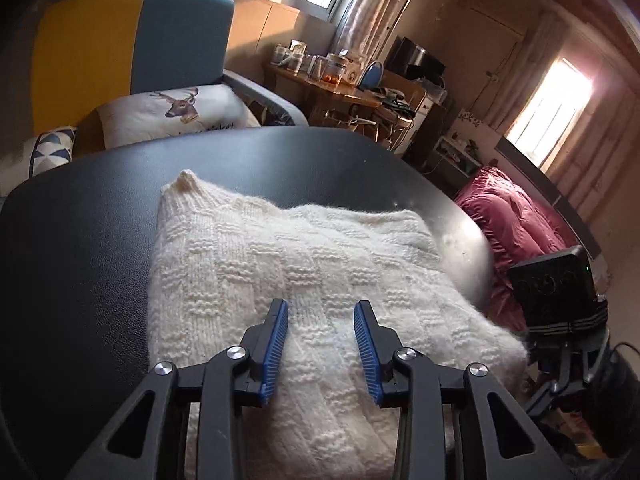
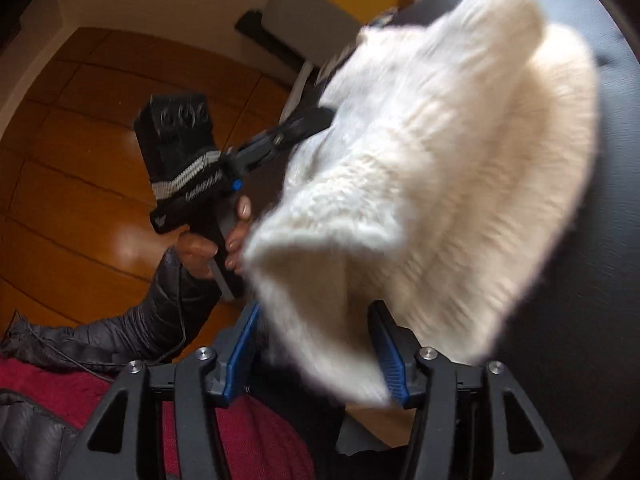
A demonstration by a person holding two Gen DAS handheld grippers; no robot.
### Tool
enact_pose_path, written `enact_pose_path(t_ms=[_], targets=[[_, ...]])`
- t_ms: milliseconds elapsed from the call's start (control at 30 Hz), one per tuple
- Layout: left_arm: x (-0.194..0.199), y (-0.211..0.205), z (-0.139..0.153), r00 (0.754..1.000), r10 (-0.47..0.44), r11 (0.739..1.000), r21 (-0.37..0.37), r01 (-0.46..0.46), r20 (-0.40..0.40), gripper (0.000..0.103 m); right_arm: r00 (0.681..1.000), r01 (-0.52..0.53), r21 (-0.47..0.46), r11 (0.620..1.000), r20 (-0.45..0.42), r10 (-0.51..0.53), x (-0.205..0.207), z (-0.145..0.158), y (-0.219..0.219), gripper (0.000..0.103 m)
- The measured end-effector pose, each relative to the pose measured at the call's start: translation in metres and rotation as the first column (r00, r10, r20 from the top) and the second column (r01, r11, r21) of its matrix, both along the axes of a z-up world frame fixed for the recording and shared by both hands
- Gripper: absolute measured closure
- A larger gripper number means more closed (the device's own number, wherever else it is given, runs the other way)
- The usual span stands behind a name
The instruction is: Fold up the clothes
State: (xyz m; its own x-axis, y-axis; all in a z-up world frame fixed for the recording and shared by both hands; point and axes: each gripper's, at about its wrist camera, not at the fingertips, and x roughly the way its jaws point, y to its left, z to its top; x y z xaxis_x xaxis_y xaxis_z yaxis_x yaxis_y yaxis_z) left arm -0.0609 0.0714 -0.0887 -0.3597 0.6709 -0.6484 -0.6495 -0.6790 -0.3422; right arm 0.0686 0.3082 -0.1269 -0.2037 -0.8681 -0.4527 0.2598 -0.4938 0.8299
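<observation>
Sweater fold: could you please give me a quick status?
Left gripper open over white knit sweater. Right gripper open at its edge. Nothing in the way.

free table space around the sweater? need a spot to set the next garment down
Bare black tabletop runs wide on the left of the white knit sweater and in a band behind its collar, toward the deer cushion. The right edge has only a narrow strip. The near side is crowded: both open tongs, left and right, over the sweater.

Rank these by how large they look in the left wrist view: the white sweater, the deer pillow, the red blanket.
1. white sweater, clearly largest, though nearest the camera
2. and 3. deer pillow and red blanket look alike; both are partly hidden, so no ranking.
</observation>
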Motion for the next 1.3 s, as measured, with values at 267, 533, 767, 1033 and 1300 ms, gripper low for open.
enact_pose_path(t_ms=[267,533,767,1033,1300], targets=[[0.045,0.02,0.002,0.996,-0.083,0.997,0.004,0.083,-0.045,0.067,0.92,0.392,-0.036,0.919,-0.007,-0.392,-0.004,0.015,0.075,0.046],[0.069,0.044,-0.002,0.989,-0.141,0.99,0.01,0.141,-0.053,0.067,0.875,0.479,0.054,0.876,0.039,-0.482,-0.048,0.001,0.073,0.087],[0.085,0.073,-0.007,0.957,-0.282,0.959,-0.011,0.282,-0.07,0.064,0.874,0.472,0.283,0.835,-0.274,-0.401,-0.054,0.071,0.051,0.092],[0.106,0.111,-0.044,0.899,-0.438,0.885,-0.177,0.43,-0.007,0.055,0.875,0.481,0.337,0.809,-0.12,-0.47,-0.069,-0.018,0.078,0.093],[0.096,0.084,-0.001,0.912,-0.41,0.912,-0.018,0.411,0.028,0.055,0.874,0.485,0.242,0.841,-0.157,-0.459,-0.054,0.014,0.085,0.077]])
